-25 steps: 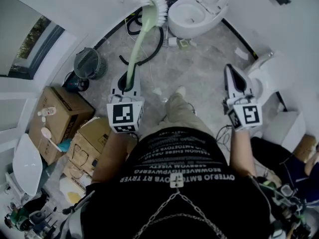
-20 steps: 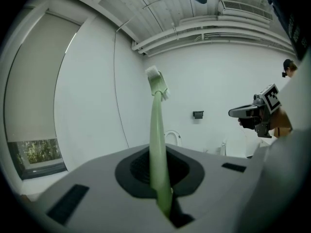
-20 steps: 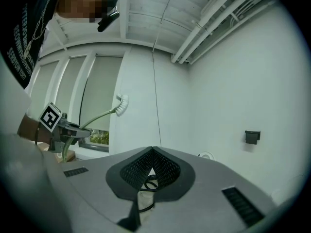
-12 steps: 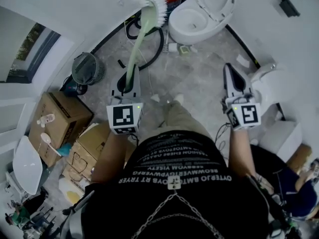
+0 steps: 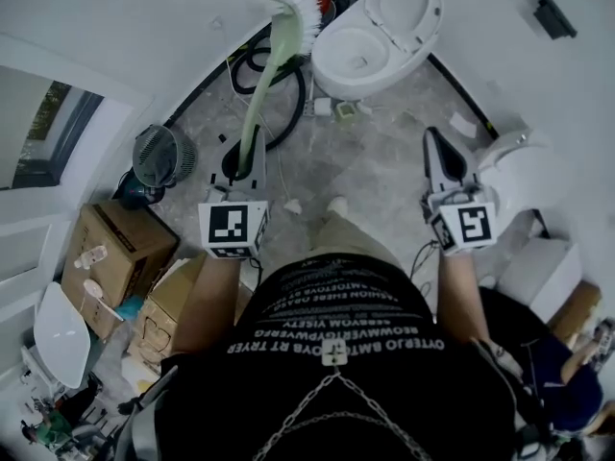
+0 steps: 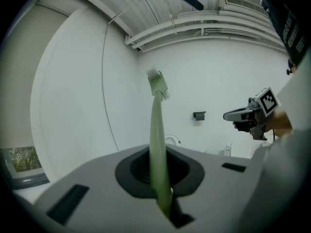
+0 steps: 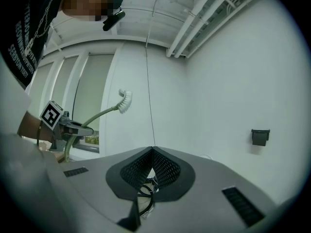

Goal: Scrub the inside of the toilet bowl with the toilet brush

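My left hand-held gripper (image 5: pixel 241 158) grips the brush (image 5: pixel 266 73) upright, well short of the bowl (image 5: pixel 357 54). My right hand-held gripper (image 5: pixel 438 149) is clenched on nothing. I judge this the approach; next, bristles must dip inside.

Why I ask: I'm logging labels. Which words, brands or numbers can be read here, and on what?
Shirt: several lines of white capitals, too small and distorted to read.
Left gripper and right gripper: square markers only, no letters.
Cardboard boxes: no readable print.
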`<state>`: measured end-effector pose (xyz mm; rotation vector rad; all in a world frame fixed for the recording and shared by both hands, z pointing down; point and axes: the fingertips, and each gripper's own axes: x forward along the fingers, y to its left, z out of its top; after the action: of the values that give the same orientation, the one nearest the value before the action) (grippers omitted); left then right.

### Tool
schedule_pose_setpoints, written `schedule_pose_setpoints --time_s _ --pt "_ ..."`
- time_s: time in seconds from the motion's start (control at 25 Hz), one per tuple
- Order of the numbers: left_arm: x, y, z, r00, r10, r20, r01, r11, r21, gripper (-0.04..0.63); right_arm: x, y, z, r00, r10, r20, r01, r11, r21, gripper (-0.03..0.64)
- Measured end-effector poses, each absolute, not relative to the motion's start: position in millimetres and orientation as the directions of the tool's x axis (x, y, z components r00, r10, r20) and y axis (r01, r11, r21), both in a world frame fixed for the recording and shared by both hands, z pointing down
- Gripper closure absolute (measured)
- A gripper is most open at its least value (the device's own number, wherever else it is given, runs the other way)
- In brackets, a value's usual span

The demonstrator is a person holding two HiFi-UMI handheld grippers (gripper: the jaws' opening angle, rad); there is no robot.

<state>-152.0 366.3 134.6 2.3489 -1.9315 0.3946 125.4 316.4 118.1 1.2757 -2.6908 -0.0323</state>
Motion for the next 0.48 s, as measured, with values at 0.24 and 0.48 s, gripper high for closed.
schedule_pose_setpoints --time_s 0.24,0.48 --pt "-128 315 130 0.194 -0.953 0.233 -0.965 -0.228 -0.131 0.595 154 265 115 -0.602 -0.787 0.135 -0.784 0.615 0.087 0.614" --pt "-121 291 127 0.178 -0.957 0.227 -0.969 -0.212 -0.13 0.595 170 239 112 -0.599 -0.791 0.124 -0.788 0.61 0.088 0.614"
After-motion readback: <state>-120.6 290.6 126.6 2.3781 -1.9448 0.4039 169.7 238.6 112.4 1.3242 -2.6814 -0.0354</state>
